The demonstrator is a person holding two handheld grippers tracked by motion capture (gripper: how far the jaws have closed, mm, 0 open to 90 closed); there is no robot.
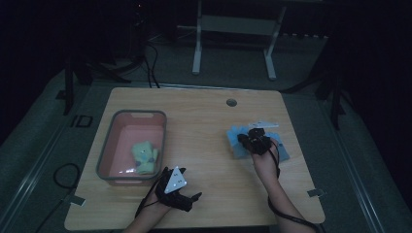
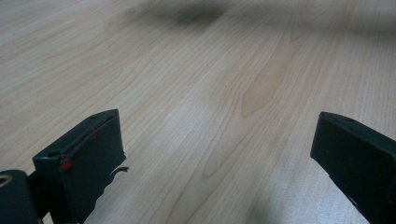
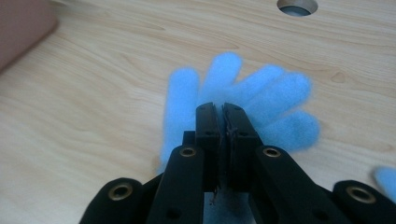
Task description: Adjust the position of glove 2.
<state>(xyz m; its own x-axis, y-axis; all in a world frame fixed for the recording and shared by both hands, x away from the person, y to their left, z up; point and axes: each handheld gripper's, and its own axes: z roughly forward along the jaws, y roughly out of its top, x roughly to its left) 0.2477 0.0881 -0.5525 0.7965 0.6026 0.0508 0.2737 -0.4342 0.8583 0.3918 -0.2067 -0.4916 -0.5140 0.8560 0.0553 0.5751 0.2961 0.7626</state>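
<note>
A light-blue glove (image 3: 261,93) lies flat on the wooden table (image 1: 204,116), fingers spread and pointing away. My right gripper (image 3: 223,109) hovers over its palm with the jaws pressed together; I see only a thin thread between them. In the high view the right gripper (image 1: 252,137) sits over the blue gloves (image 1: 237,141) at the table's right. A yellow-green glove (image 1: 145,156) lies inside a pink bin (image 1: 109,145) on the left. Near the front edge, my left gripper (image 1: 194,199) stands open over bare wood, and the left gripper (image 2: 219,126) holds nothing.
A bit of a second blue glove (image 3: 387,179) shows to the right of the first. A white slip (image 1: 265,124) lies just behind the blue gloves. A round cable hole (image 1: 231,102) is at the table's far edge. A white desk frame (image 1: 233,34) stands beyond.
</note>
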